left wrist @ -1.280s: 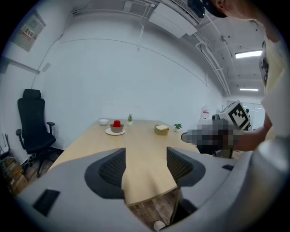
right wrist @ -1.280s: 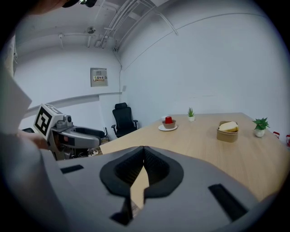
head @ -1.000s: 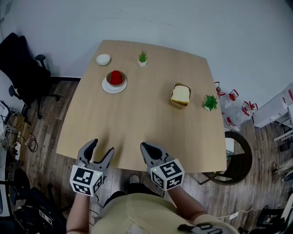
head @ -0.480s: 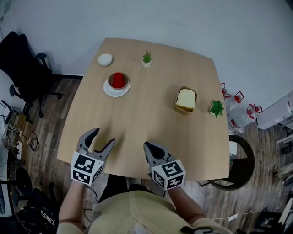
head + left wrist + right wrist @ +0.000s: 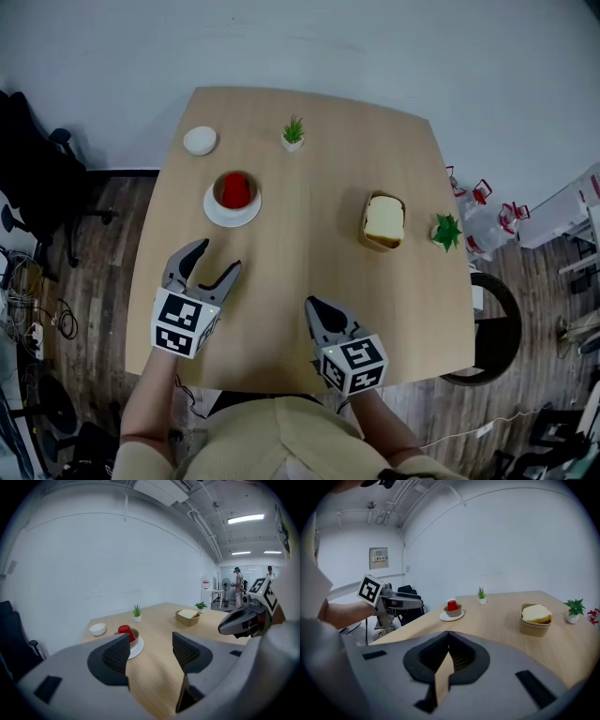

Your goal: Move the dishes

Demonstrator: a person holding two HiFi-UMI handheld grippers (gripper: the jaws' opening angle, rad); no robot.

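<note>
Place: looks like an open-plan office or lab room.
Seating: black office chair [image 5: 36,164] by the white wall.
Floor: wood planks, with cables [image 5: 52,309] trailing at the left.
Ceiling: bare pipes [image 5: 206,527] and a strip light [image 5: 247,518].
Far end: people [image 5: 238,581] standing by a fan [image 5: 226,581].

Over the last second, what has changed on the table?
The left gripper, jaws open, moved forward toward the white plate with the red cup. The right gripper, shut and empty, edged forward too. Nothing was gripped; plate and cup stayed put.
</note>
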